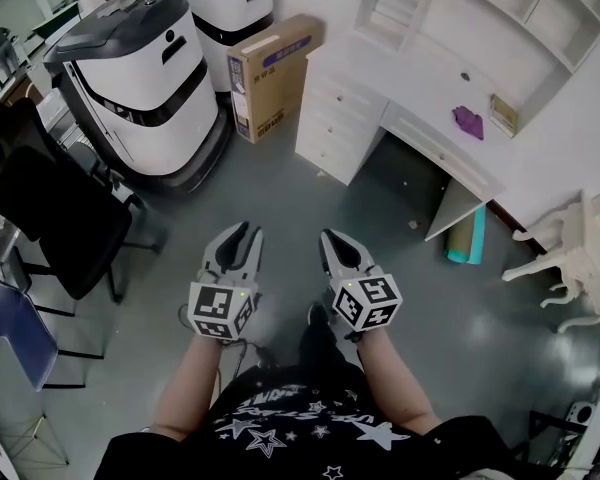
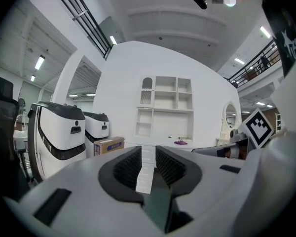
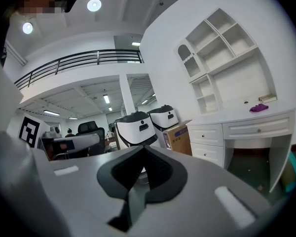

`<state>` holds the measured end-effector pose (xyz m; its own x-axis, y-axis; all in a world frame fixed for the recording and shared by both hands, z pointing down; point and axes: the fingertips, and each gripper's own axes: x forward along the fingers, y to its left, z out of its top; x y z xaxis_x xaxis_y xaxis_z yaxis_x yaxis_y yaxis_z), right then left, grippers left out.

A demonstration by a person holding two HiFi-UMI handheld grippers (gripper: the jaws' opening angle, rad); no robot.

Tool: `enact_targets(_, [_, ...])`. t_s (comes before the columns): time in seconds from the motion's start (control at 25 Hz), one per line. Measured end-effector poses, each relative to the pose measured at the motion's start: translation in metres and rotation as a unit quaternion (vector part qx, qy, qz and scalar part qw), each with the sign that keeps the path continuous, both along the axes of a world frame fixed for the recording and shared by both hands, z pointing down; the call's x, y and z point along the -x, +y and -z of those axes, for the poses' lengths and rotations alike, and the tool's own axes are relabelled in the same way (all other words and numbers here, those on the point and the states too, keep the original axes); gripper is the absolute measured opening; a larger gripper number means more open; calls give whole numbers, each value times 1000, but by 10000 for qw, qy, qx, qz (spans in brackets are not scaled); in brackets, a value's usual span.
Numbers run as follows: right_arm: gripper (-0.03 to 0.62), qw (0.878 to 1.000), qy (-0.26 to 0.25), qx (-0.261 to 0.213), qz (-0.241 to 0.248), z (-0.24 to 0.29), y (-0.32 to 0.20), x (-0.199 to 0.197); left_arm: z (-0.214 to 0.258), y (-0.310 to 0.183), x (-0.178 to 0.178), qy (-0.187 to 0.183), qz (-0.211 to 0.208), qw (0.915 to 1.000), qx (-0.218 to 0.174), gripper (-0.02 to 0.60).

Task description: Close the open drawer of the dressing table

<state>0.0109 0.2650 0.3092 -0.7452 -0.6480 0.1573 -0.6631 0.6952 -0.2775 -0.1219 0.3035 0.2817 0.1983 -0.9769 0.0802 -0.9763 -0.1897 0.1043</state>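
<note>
Head view: at the bottom centre of the frame, two forearms are seen reaching out from a black star-printed shirt (image 1: 310,423). The left gripper (image 1: 239,232) is held at lower centre-left. Its jaws are spread with a clear gap and nothing between them, as is shown in the left gripper view. Just beside it, at lower centre-right, the right gripper (image 1: 342,240) is held with its jaw tips brought together on nothing, as is read in the right gripper view. Grey floor (image 1: 280,188) is seen beyond both. Well apart from them, in the upper right, the white dressing table (image 1: 420,78) is set against the wall. The drawer (image 1: 435,148) is found under its top, above the knee space; how far it stands out cannot be told. A purple object (image 1: 468,122) is laid on the top. A cardboard box (image 1: 270,73) is stood by the table's left end, at top centre.
</note>
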Motion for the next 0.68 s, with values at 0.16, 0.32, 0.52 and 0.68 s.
enact_targets(0.16, [2, 10000, 43, -59, 63, 2, 32, 4, -1, 33, 0, 19, -25, 10000, -32, 94])
enact_targets(0.32, [2, 9999, 118, -105, 59, 4, 57, 7, 5, 58, -3, 16, -60, 9999, -153, 83])
enact_targets(0.52, [2, 9999, 124, -73, 29, 2, 82, 4, 2, 81, -7, -35, -121, 9998, -143, 31])
enact_targets(0.68, [2, 9998, 155, -75, 63, 1, 93, 2, -1, 92, -4, -83, -29, 9999, -107, 20])
